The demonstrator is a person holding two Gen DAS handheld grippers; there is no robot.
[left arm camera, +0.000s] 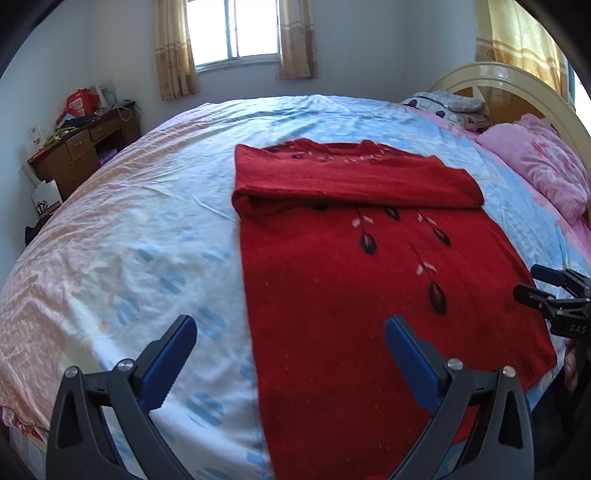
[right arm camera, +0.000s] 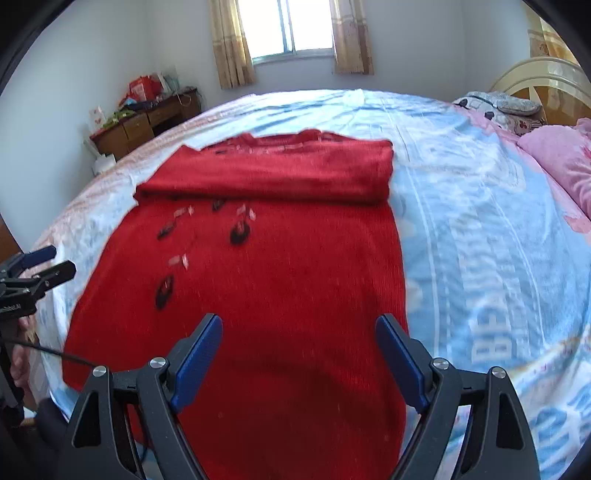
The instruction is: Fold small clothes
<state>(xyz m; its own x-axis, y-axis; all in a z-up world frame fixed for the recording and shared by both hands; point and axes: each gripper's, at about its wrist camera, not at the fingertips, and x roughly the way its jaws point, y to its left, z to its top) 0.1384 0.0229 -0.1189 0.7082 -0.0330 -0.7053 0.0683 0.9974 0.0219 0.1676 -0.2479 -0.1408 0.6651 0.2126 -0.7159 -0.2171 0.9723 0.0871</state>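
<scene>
A red knit sweater [left arm camera: 369, 295] with dark flower marks lies flat on the bed, its sleeves folded across the chest near the collar. It also shows in the right wrist view [right arm camera: 277, 277]. My left gripper [left arm camera: 290, 328] is open and empty, above the sweater's near left edge. My right gripper [right arm camera: 299, 328] is open and empty, above the sweater's near right part. Each gripper shows at the edge of the other's view: the right gripper [left arm camera: 532, 282] and the left gripper [right arm camera: 51, 262], both apart from the cloth.
The bed [left arm camera: 129, 258] has a pale blue and peach quilt. Pink pillows [left arm camera: 535, 166] and a wooden headboard [left arm camera: 517, 85] are at the right. A cluttered wooden desk [left arm camera: 85, 144] stands at the far left under a window [left arm camera: 232, 29].
</scene>
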